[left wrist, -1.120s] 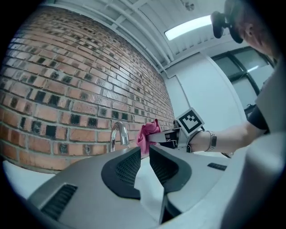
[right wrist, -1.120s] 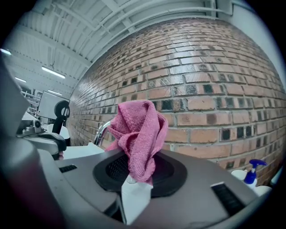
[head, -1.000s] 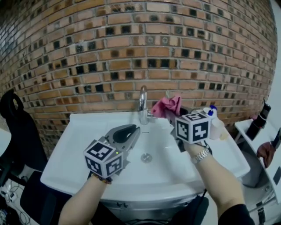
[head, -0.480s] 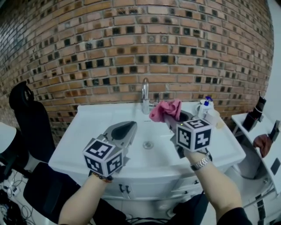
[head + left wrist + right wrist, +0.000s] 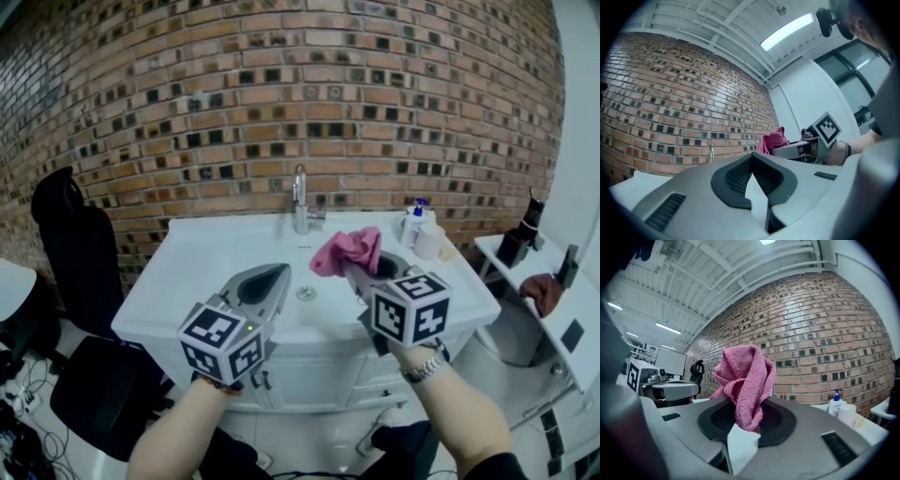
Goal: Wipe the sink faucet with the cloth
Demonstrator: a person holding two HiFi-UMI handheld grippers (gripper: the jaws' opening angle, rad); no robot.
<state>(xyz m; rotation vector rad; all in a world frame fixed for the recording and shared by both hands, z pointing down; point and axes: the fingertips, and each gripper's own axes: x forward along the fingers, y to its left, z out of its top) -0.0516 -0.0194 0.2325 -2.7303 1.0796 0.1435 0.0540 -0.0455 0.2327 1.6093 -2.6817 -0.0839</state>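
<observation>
The chrome faucet stands at the back of the white sink, against the brick wall. My right gripper is shut on a bunched pink cloth, held over the sink's front part, well short of the faucet. In the right gripper view the cloth rises from between the pads of that gripper. My left gripper hovers at the sink's front edge, shut and holding nothing. The left gripper view has its jaws closed, the faucet far off, and the cloth at right.
A blue-topped soap dispenser and a white cup stand at the sink's back right corner. A black office chair stands left of the sink. A side shelf at right carries a dark bottle and a brown rag.
Both grippers and the head view have drawn back from the sink; the faucet now lies farther off. The pink cloth stays in the right gripper, and the left stays shut.
</observation>
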